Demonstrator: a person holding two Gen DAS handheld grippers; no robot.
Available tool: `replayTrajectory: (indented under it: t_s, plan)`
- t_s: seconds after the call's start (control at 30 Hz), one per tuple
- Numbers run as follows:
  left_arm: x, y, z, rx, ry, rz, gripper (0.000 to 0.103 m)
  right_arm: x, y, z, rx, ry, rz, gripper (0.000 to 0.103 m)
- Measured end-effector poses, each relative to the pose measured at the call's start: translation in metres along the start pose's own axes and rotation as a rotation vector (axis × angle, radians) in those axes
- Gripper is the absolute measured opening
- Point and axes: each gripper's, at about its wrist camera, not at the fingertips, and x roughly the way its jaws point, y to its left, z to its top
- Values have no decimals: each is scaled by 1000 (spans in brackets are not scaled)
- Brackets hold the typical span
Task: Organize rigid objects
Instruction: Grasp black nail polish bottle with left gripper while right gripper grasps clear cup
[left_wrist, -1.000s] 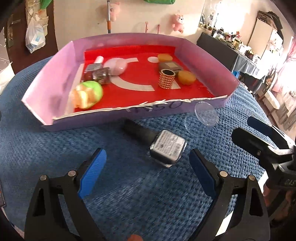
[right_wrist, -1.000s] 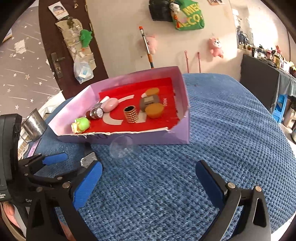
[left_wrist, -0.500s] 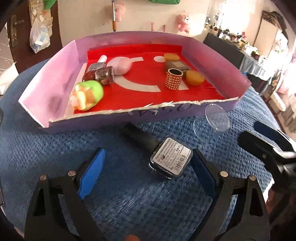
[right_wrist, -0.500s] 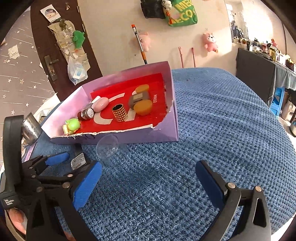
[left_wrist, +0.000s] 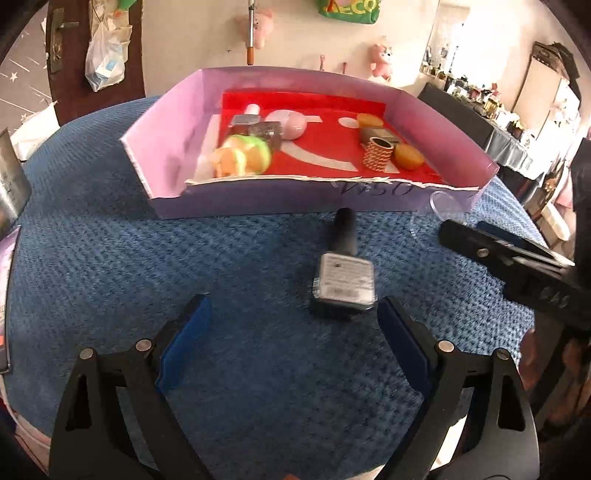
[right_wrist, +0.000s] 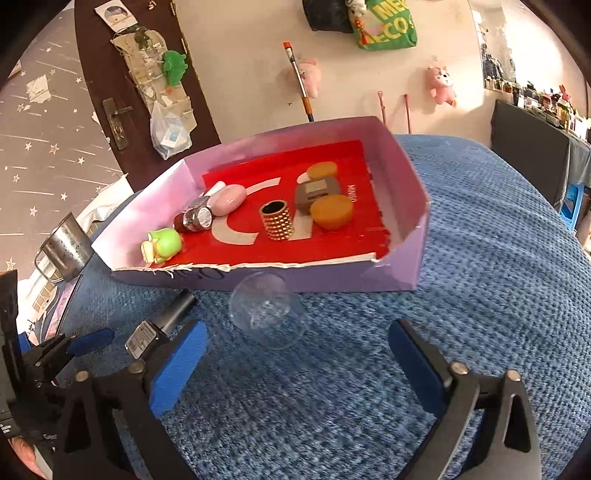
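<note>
Left wrist: left claw (left_wrist: 291, 325) wide, empty, now closer to the nail polish bottle (left_wrist: 343, 273) lying on the table (left_wrist: 110, 258) before the tray (left_wrist: 258, 201).
Right wrist: right claw (right_wrist: 295, 354) empty, narrowing, nearer the clear cup (right_wrist: 267, 310). Both pickups look imminent.

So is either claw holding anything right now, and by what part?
Nothing is held. The nail polish bottle and clear cup lie loose on the blue cloth; the right claw is closing on air.
</note>
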Motion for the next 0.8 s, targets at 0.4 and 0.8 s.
replayTrajectory:
  t_s: [0.4, 0.8]
  plan:
    - [3, -15, 2, 60, -41, -18, 49, 11, 14, 2, -31, 19, -6, 65]
    - [1, -15, 2, 66, -37, -80, 34, 19, 16, 3, -43, 27, -25, 44]
